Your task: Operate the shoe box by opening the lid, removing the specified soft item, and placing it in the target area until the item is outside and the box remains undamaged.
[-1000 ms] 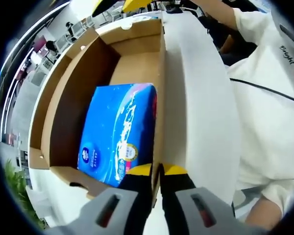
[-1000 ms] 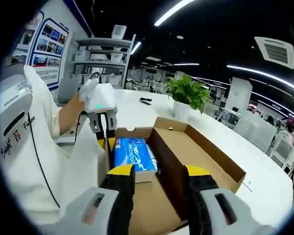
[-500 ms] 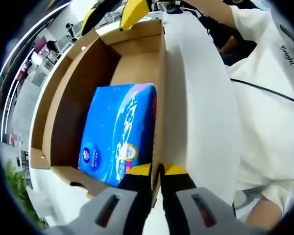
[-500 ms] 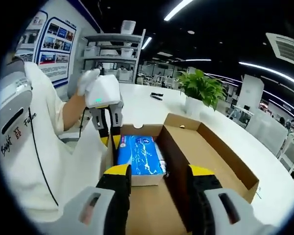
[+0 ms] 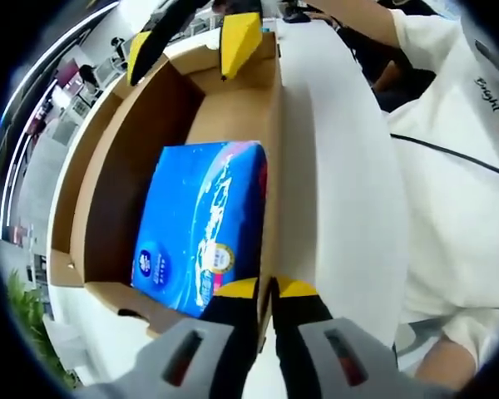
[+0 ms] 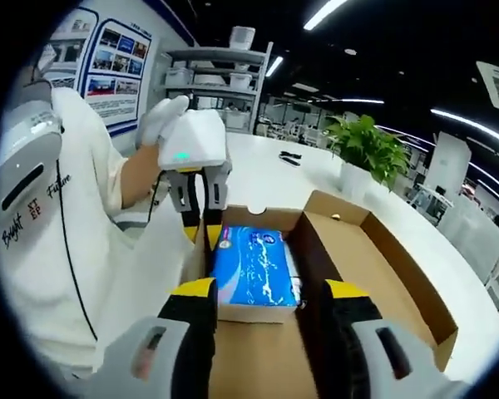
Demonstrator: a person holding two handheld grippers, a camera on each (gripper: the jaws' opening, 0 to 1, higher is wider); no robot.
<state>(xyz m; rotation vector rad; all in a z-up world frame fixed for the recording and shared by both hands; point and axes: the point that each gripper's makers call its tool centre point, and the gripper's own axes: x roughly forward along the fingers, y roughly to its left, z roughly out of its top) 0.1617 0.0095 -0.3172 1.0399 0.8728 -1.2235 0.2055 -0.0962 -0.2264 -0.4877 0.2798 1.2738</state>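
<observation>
**Right gripper closed in on the pack**

The right gripper (image 6: 266, 295) had advanced over the open brown cardboard shoe box (image 5: 141, 125), jaws wide. The blue plastic-wrapped soft pack (image 6: 256, 266) lay inside, just ahead, long axis along the approach. The left gripper (image 5: 264, 291) pinched the box's near wall. A white tabletop (image 6: 274, 174) lay beneath, an office beyond.

Sleeve (image 6: 29, 224) of the person's white shirt has slanted lettering: reads approx "Bright" in black w/ "Future" beside it, plus small red chars between, too small to read. Same sleeve in left gripper view shows "Bright". Blue pack (image 5: 201, 224) in the box has a round logo and gold seal, print too blurred to read; wall posters (image 6: 121, 62) illegible too.
</observation>
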